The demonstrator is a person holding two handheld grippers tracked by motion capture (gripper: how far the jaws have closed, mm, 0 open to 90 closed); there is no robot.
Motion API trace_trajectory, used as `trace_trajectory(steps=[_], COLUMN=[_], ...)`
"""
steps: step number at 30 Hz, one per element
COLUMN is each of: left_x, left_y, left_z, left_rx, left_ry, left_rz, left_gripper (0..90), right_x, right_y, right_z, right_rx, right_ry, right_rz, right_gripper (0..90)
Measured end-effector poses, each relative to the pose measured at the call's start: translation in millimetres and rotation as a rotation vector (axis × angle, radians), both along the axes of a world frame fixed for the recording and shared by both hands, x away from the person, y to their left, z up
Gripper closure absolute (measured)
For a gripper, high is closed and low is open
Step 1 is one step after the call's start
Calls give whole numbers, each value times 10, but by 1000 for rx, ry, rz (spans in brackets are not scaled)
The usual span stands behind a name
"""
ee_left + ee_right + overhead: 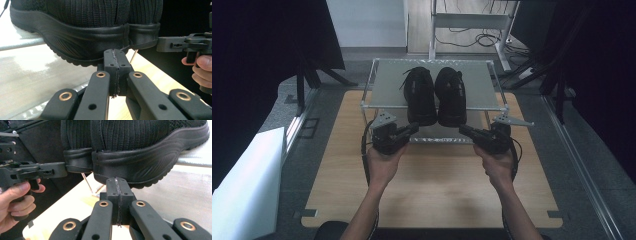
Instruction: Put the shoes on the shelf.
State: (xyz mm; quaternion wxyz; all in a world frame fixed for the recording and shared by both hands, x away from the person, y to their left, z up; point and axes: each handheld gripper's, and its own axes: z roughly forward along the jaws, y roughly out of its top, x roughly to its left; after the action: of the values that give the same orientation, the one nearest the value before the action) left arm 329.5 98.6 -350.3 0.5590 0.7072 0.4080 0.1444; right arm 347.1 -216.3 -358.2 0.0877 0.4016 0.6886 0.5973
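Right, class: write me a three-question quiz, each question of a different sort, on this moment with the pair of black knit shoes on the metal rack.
1. True or false: the left gripper has its jaws pressed together with nothing between them.
2. Multiple choice: the two black knit shoes with thick rubber soles stand on
A. the wooden tabletop
B. the top shelf of the grey metal wire-frame rack
C. the floor
3. Fill in: seen from above, the right gripper points its tips toward the ____ ends of the shoes.

Key: 1 true; 2 B; 3 heel.
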Motion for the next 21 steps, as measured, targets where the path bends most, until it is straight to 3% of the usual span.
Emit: trace_trajectory(steps=[4,15,21], left_x=[94,382,543], left_y=[-28,-56,-73], left_z=[-2,-12,-8], left_rx=[17,0,11], left_ry=[10,47,62], left_rz=[26,51,70], left_gripper=[895,895,895], right_x=[59,335,468], right_y=[37,76,93], right_z=[4,-36,-69], right_rx=[-17,5,21], right_ry=[1,26,39], right_rz=[-29,-76,-98], right_gripper=[900,900,900])
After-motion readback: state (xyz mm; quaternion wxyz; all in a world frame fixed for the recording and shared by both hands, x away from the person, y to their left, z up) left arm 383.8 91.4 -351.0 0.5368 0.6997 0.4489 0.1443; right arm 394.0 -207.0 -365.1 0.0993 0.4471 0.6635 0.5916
